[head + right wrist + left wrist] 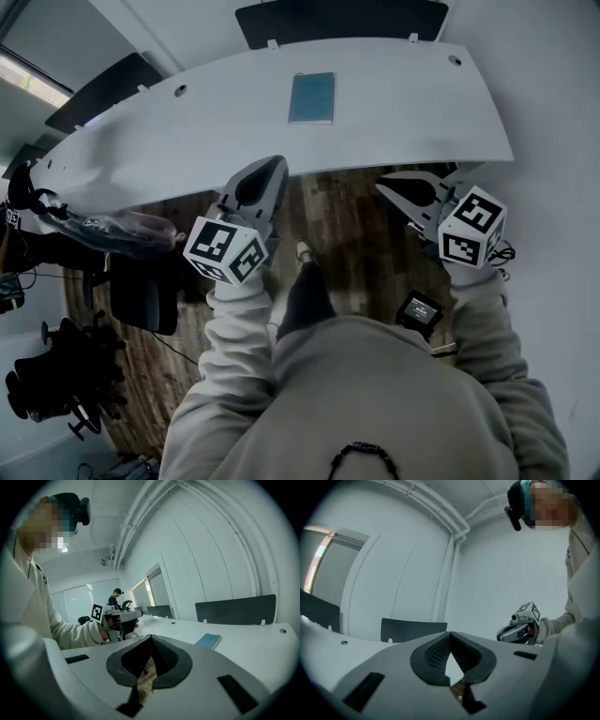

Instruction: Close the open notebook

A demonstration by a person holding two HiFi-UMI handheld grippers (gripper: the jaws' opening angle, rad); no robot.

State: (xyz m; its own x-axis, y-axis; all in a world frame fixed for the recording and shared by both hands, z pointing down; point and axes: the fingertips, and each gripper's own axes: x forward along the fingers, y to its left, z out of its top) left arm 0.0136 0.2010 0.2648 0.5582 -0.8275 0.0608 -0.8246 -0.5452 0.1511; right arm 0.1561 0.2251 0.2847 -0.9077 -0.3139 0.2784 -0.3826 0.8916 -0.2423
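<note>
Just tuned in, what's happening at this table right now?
A person stands at the curved white table, holding the left gripper and right gripper, both shut and empty, near the table's front edge. The thin blue notebook lies flat on the table, apart from both grippers, and looks closed already.

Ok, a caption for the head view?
Closed blue notebook on white desk; left gripper and right gripper, both shut, held short of its edge.

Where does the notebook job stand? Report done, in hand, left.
Done: the blue notebook lies flat and closed on the white table. In hand: nothing; the left gripper and right gripper are away from it, jaws together and empty. Left: nothing that shows.
</note>
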